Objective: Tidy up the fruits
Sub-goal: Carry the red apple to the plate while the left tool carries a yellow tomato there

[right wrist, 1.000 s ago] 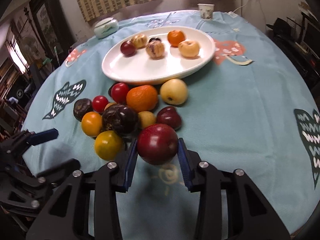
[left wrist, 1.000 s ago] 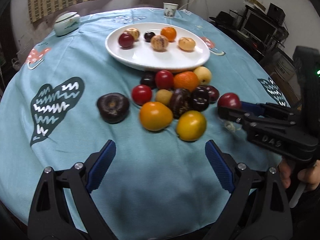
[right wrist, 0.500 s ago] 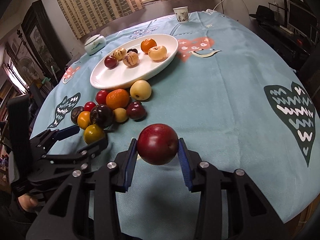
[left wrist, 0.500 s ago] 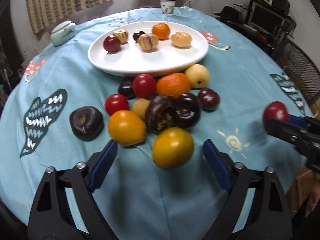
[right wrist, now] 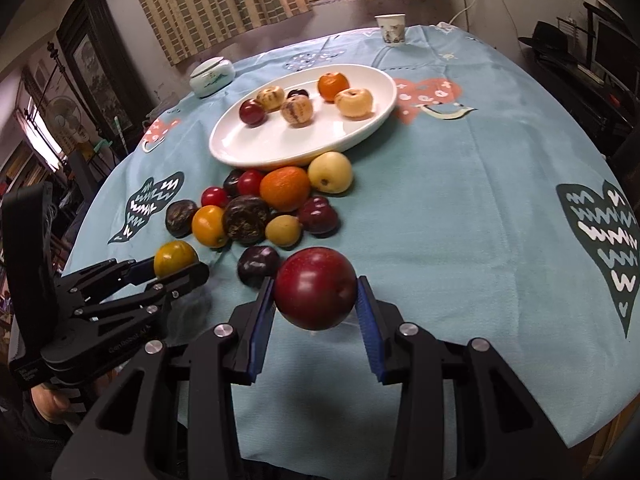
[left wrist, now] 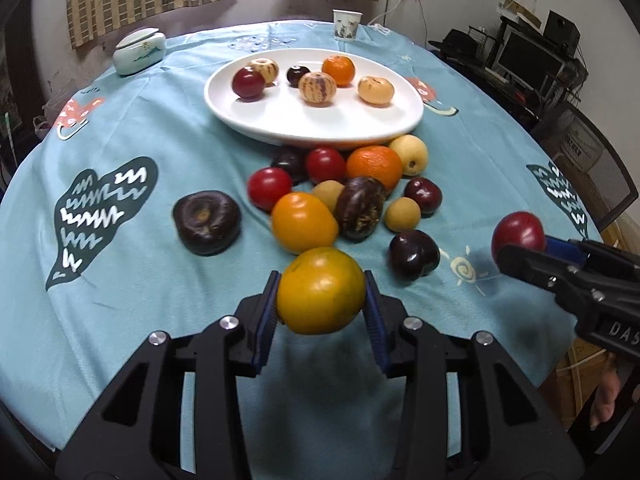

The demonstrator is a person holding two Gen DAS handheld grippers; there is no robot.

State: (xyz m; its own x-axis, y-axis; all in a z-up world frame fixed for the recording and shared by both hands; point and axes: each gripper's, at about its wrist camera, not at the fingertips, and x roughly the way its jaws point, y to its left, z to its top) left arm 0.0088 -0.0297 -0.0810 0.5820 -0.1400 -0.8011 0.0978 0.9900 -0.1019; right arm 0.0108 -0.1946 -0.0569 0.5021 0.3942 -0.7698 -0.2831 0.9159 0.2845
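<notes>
My left gripper [left wrist: 321,298] is shut on a yellow-orange fruit [left wrist: 320,290] and holds it above the cloth at the near side. My right gripper [right wrist: 316,298] is shut on a dark red apple [right wrist: 315,288], also lifted; it shows in the left wrist view [left wrist: 518,234] at the right. A white plate [left wrist: 280,120] at the far middle holds several fruits. A pile of loose fruit [left wrist: 340,196] lies on the cloth in front of the plate, with a dark round fruit [left wrist: 206,222] apart on its left.
The round table has a light blue patterned cloth [left wrist: 120,280]. A lidded white bowl [left wrist: 138,51] and a paper cup [left wrist: 346,25] stand at the far edge. A chair [left wrist: 592,168] and shelves with electronics are at the right.
My left gripper has closed on the yellow-orange fruit and lifted it from the pile. A dark plum rolled out to the near right. My right gripper has drawn back, still holding the apple.
</notes>
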